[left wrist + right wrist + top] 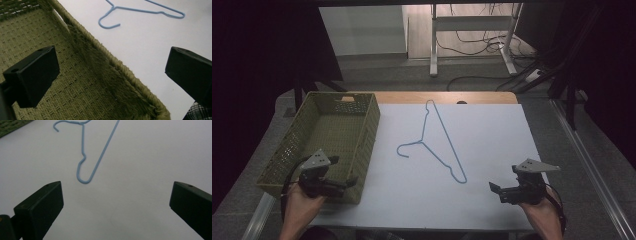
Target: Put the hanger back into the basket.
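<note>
A blue wire hanger (421, 142) lies flat on the white sheet (492, 135), its hook toward the olive woven basket (364, 145) at the left. My left gripper (351, 181) is open over the basket's near right corner. In the left gripper view (112, 75) one jaw hangs over the basket's inside and the other over the sheet, with the rim (120, 65) between them and the hanger (140, 10) farther off. My right gripper (496, 191) is open and empty at the sheet's near right. Ahead of it (116, 200), the hanger's rounded end (100, 157) lies a short way off.
The basket holds nothing that I can see. A strip of wooden tabletop (482, 97) shows past the sheet's far edge. On the floor beyond stand white desk legs (433, 45) with loose cables (472, 42). Dark curtains close off both sides.
</note>
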A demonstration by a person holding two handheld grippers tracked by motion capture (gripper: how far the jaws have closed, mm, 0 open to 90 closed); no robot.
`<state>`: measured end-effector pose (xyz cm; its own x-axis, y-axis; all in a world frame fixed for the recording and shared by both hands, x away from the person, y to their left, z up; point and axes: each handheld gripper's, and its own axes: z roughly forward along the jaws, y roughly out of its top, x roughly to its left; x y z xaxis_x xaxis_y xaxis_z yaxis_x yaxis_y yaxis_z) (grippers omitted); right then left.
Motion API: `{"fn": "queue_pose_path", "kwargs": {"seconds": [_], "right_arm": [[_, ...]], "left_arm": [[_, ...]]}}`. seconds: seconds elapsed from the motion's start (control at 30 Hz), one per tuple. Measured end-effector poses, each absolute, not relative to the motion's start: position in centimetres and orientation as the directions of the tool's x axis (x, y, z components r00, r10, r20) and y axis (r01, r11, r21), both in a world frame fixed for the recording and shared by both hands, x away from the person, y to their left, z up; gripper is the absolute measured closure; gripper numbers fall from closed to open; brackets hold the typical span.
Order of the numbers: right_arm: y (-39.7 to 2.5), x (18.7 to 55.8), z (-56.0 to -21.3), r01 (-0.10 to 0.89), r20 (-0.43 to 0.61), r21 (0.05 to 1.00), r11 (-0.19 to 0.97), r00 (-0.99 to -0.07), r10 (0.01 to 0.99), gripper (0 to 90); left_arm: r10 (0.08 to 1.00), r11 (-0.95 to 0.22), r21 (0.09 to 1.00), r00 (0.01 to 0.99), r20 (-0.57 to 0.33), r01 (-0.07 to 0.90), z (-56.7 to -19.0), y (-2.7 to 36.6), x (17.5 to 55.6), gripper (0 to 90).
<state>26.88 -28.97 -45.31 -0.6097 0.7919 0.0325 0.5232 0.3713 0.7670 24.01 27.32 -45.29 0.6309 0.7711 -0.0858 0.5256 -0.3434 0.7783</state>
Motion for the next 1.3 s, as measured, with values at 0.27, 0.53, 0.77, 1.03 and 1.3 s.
{"fn": "queue_pose_path", "kwargs": {"seconds": [0.27,0.53,0.77,1.03,1.3], "right_arm": [[-28.9,26.9,-45.4,0.537,0.048,0.763,0.361,-0.604,0.796,0.0],[-28.5,26.9,-45.6,0.540,0.047,0.755,0.371,-0.609,0.792,0.0],[-28.3,27.0,-45.5,0.541,0.044,0.751,0.378,-0.612,0.790,0.0],[-27.9,27.1,-44.2,0.516,0.022,0.757,0.402,-0.634,0.773,0.0],[-27.0,27.5,-42.7,0.512,0.028,0.751,0.417,-0.655,0.755,0.0]], "left_arm": [[0.773,-0.312,0.782,0.622,-0.121,0.540,-45.5,27.6,24.2,0.0],[0.770,-0.314,0.785,0.627,-0.119,0.534,-45.5,27.4,24.2,0.0],[0.771,-0.321,0.782,0.627,-0.112,0.535,-45.1,27.2,24.3,2.1],[0.760,-0.316,0.803,0.642,-0.105,0.505,-43.3,25.3,24.8,0.5],[0.700,-0.351,0.823,0.709,-0.086,0.447,-40.9,22.3,25.3,0.8]]}}
